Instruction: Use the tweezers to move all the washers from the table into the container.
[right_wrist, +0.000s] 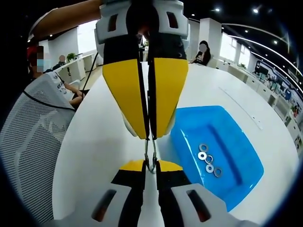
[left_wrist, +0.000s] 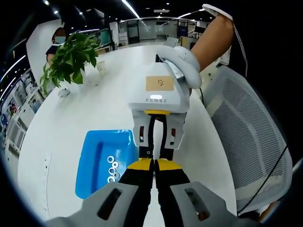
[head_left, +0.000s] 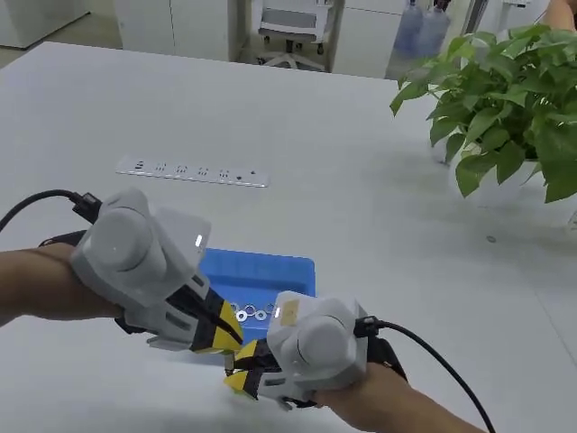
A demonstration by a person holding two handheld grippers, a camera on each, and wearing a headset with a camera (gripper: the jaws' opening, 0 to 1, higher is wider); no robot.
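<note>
tweezers (right_wrist: 149, 152) pinched between both grippers, just beside the blue container (right_wrist: 239, 142)
left gripper (left_wrist: 154, 163) and right gripper (right_wrist: 150, 166) meet nose to nose, each jaw pair closed onto the thin tweezers. the long axis runs straight along both jaw lines; can't tell which end is the tip. five washers (right_wrist: 209, 161) lie in a row inside the container.

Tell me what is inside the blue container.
Five washers, clustered on the floor of the blue container. In the head view the left hand-held gripper covers its near corner, so anything there is hidden.
</note>
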